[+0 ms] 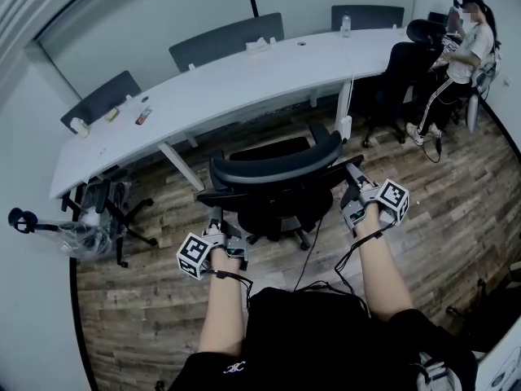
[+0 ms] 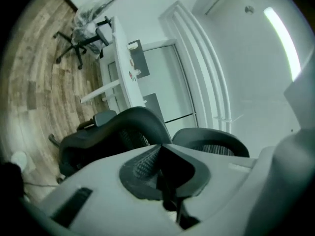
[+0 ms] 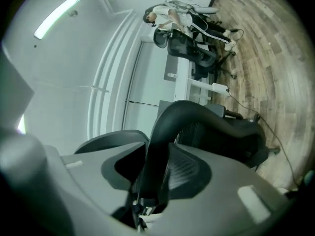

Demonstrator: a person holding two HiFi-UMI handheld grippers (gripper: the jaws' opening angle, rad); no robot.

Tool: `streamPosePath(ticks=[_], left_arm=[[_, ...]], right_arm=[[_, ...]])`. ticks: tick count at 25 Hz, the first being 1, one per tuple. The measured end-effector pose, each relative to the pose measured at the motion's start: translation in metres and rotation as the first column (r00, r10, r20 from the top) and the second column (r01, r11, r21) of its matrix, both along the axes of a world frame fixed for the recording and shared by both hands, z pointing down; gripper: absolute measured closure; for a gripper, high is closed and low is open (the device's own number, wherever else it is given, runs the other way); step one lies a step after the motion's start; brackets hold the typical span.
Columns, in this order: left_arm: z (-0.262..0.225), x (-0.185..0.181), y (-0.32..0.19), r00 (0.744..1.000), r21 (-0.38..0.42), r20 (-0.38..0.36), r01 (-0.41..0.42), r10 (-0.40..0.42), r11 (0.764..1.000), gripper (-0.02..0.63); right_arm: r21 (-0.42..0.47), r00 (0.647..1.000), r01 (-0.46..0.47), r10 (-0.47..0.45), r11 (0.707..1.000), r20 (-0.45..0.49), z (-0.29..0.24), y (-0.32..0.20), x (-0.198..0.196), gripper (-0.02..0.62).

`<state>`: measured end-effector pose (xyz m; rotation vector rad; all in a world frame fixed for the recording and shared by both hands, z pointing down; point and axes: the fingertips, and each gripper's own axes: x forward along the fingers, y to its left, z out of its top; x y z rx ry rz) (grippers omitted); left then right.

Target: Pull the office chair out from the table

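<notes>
Both arms reach forward side by side, left forearm [image 1: 221, 308] and right forearm [image 1: 384, 271] bare, each wrist ending in a claw held about level with its marker cube [image 1: 198, 256] on the outer side. Left claw [image 1: 216, 220]: jaws fully together, pads meeting. Right claw [image 1: 353, 176]: jaws part-way apart and clamped on the back rim of the office chair [image 3: 162, 132], which runs between the pads.
</notes>
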<state>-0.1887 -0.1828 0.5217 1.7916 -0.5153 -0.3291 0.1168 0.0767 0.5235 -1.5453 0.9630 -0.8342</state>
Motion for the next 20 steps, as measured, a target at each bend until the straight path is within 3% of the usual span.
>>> streamPosePath(ticks=[2,5,9,12,15,17,20], left_arm=[[-0.008,-0.004,0.009,0.995,0.115,0.095,-0.025,0.014,0.993,0.604],[-0.025,-0.004,0.023,0.964,0.338,0.267,-0.082,-0.013,0.937,0.601],[-0.039,0.0,0.039,0.883,0.564,0.453,-0.175,-0.125,0.807,0.601],[-0.049,0.009,0.058,0.819,0.666,0.543,-0.283,-0.187,0.69,0.601],[-0.061,0.02,0.078,0.789,0.725,0.572,-0.358,-0.224,0.589,0.6],[-0.065,0.026,0.09,0.781,0.738,0.583,-0.393,-0.225,0.548,0.6],[-0.067,0.03,0.1,0.767,0.745,0.599,-0.429,-0.23,0.511,0.6]], right_arm=[[-0.079,0.996,0.003,-0.01,0.997,-0.092,-0.006,0.008,-0.012,0.591],[-0.196,0.96,-0.018,-0.038,0.98,-0.277,-0.027,0.01,-0.031,0.591],[-0.316,0.85,-0.131,-0.057,0.94,-0.523,-0.057,0.012,-0.053,0.591],[-0.38,0.698,-0.262,-0.098,0.887,-0.709,-0.074,0.012,-0.072,0.591],[-0.439,0.473,-0.412,-0.224,0.799,-0.852,-0.083,0.007,-0.096,0.591],[-0.452,0.361,-0.461,-0.304,0.764,-0.882,-0.083,-0.001,-0.114,0.591],[-0.463,0.287,-0.461,-0.367,0.757,-0.885,-0.08,-0.013,-0.138,0.591]])
